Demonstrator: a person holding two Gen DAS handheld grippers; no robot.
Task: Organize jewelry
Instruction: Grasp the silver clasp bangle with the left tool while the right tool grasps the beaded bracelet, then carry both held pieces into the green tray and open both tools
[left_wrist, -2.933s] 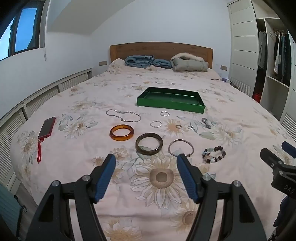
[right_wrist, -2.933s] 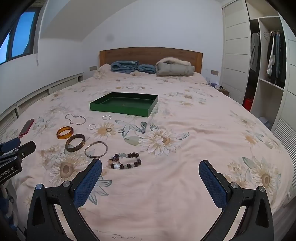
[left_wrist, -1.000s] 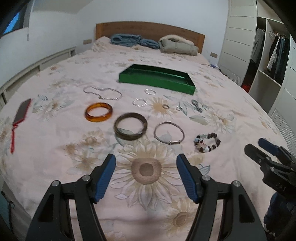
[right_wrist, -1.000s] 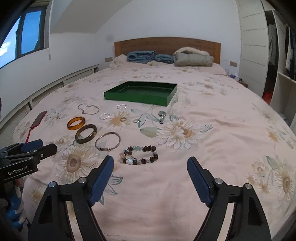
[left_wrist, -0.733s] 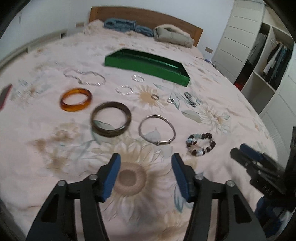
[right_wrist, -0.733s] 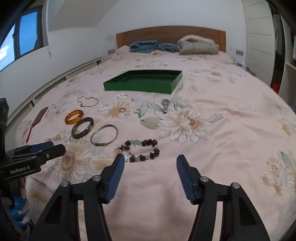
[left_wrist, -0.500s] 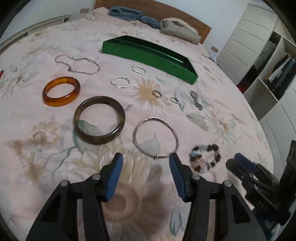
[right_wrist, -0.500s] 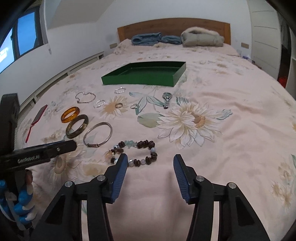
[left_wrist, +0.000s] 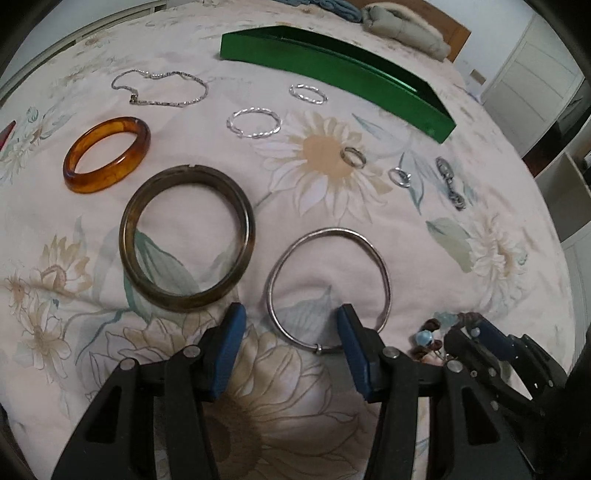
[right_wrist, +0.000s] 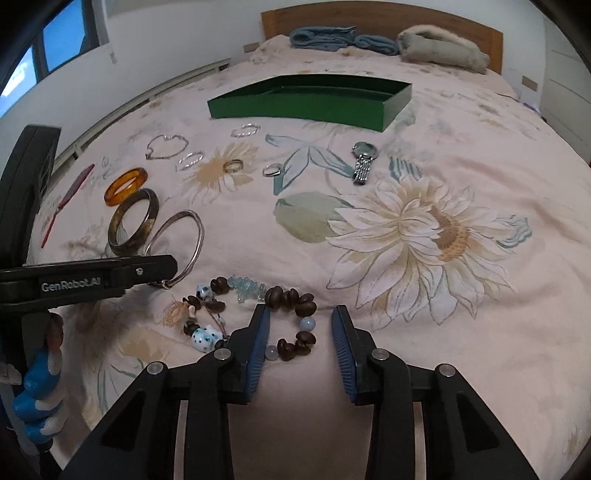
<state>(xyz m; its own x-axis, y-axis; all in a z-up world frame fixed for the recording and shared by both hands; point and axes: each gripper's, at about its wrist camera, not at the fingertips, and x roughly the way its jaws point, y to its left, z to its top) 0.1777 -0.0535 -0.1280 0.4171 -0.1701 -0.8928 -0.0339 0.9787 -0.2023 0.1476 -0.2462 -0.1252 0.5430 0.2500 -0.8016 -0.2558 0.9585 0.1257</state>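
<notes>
1. Straddling the silver bangle's (left_wrist: 327, 284) near rim, left gripper (left_wrist: 291, 349) stands fairly wide, not pinching.
2. Right gripper (right_wrist: 299, 334), jaws just closing, brackets the bead bracelet (right_wrist: 255, 314) unpinched.
3. Both lie mid-bed (right_wrist: 443, 332), before the green tray (right_wrist: 310, 101).

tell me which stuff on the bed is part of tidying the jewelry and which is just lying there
Part of the job:
- green tray
- silver bangle, framed by the left claw
- beaded bracelet, at the right claw
- dark bangle
- amber bangle
- chain necklace
- rings
- watch

Just lying about:
- blue blanket
- grey jacket
- red phone
</notes>
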